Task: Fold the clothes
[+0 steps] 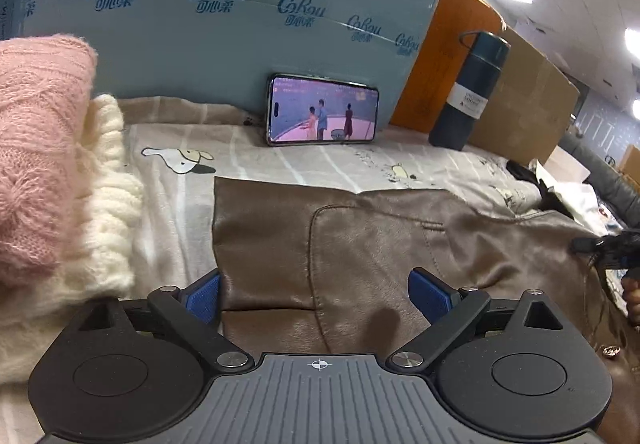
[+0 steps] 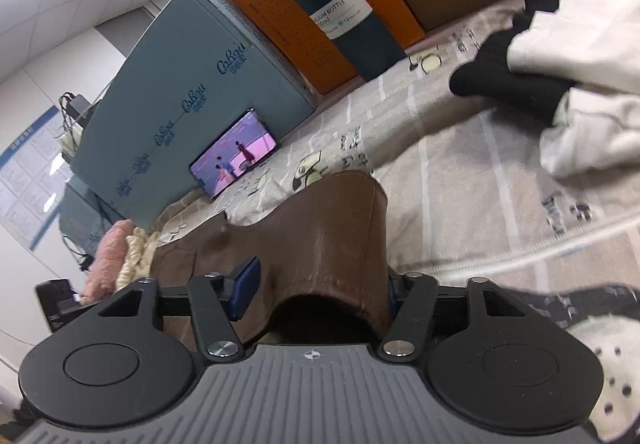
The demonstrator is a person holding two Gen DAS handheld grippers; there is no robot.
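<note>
A brown leather garment (image 1: 360,244) lies spread on the printed bedsheet (image 1: 280,164). My left gripper (image 1: 316,302) is open just above its near left part, blue pads (image 1: 204,300) wide apart, nothing between them. My right gripper (image 2: 320,292) is open around a raised, bunched edge of the same brown garment (image 2: 328,236); the fabric sits between the jaws and touches the right one. The right gripper also shows in the left wrist view (image 1: 604,248) at the garment's right edge.
A folded pink knit (image 1: 36,148) on a cream knit (image 1: 104,212) sits left. A phone (image 1: 322,114) leans on a blue carton (image 1: 220,24). A dark flask (image 1: 468,92) stands by cardboard boxes. White and black clothes (image 2: 568,76) lie at the right.
</note>
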